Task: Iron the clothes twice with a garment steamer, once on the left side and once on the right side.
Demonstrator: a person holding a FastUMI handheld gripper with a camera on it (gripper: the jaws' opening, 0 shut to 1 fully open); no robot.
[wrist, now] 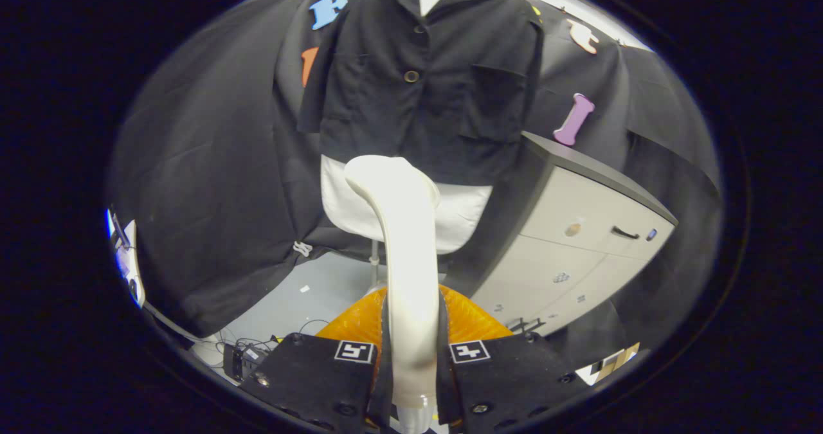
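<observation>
We see the steamer (405,254) clamped upright between the gripper's (411,357) two fingers, both pressing its handle, its head just before the shirt's (424,80) lower hem. The shirt hangs over a white garment (460,218) against the booth's cloth wall. A cabinet (578,241) stands to its right, cables (251,347) lie on the floor.

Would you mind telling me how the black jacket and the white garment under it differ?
The black jacket is dark with buttons and chest pockets; the white garment is plain and pale. The jacket ends higher, while the white garment hangs out below its hem. The steamer, gripped by the gripper, overlaps the white garment, not the jacket. Both hang together.
</observation>
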